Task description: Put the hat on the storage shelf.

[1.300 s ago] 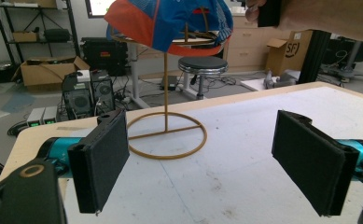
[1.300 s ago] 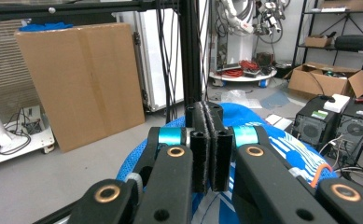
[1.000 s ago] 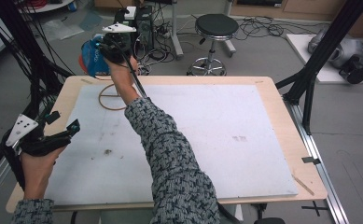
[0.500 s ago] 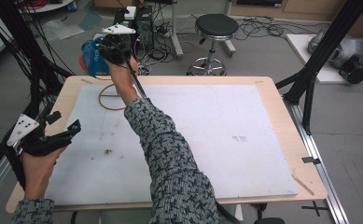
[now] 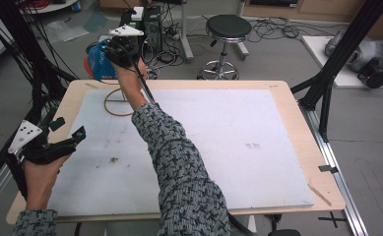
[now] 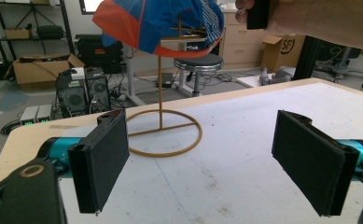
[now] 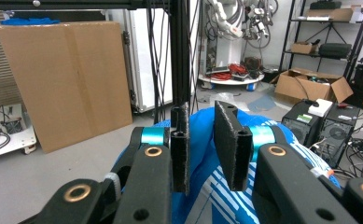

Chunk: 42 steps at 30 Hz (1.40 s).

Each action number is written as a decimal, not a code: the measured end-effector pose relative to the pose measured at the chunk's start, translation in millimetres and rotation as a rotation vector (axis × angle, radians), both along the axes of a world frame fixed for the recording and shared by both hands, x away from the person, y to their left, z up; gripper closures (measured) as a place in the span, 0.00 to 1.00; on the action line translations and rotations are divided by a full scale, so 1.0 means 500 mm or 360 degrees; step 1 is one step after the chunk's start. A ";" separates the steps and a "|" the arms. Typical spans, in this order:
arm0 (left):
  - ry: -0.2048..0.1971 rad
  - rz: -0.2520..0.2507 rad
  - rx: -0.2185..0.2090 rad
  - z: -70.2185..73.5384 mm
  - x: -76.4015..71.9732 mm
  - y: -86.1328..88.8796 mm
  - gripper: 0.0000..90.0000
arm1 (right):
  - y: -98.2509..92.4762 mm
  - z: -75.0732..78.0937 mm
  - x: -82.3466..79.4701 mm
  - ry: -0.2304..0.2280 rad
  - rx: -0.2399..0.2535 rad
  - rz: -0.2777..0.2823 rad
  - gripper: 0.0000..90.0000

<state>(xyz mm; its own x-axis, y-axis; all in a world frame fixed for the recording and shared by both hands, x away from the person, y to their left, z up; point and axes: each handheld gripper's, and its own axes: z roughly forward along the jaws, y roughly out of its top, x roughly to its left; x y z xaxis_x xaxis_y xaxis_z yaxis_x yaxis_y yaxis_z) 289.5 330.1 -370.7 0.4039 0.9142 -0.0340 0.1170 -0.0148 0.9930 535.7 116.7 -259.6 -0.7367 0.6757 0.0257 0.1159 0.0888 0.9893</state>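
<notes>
My right gripper [image 7: 201, 149] has its black padded fingers [image 7: 229, 144] standing narrowly apart, with a slim gap between them, and they have just been opening. Through that gap I see the blue cloth of the cap [image 7: 202, 140] just beyond and below the pads; I cannot tell whether a fold of it lies between them, and the pads do not seem to press on it. In the high view this right gripper [image 5: 111, 49] hangs over the far left edge of the counter [image 5: 297, 123], my patterned sleeve [image 5: 179, 167] stretched across the white mat [image 5: 238, 137].

The blue baseball cap with an orange brim and white stripes [image 6: 156, 23] sits on top of a thin golden wire stand with a ring base [image 6: 163, 133], which rests at the far left of the counter.

My left gripper [image 6: 212, 158] holds its fingers [image 6: 104, 158] wide, with nothing between them, at the near left of the counter and well apart from the stand. In the high view it [image 5: 63, 132] hovers by the left edge.
</notes>
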 end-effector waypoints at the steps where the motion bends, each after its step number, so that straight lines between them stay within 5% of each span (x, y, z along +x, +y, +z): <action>1: 0.0000 0.0001 0.0000 0.000 0.000 0.000 0.21 | 0.000 0.000 0.000 0.0002 0.0000 -0.0002 0.84; 15: -0.0004 0.0002 -0.0005 0.000 0.000 0.002 0.21 | -0.016 0.009 0.001 -0.0011 0.0014 -0.0060 0.71; 31: -0.0005 0.0003 -0.0005 0.001 0.000 0.000 0.21 | -0.125 0.043 0.008 -0.0057 0.0053 -0.0190 0.63; 42: -0.0001 -0.0007 0.0007 0.001 0.003 -0.008 0.21 | -0.235 0.072 0.004 -0.0048 0.0100 -0.0295 0.56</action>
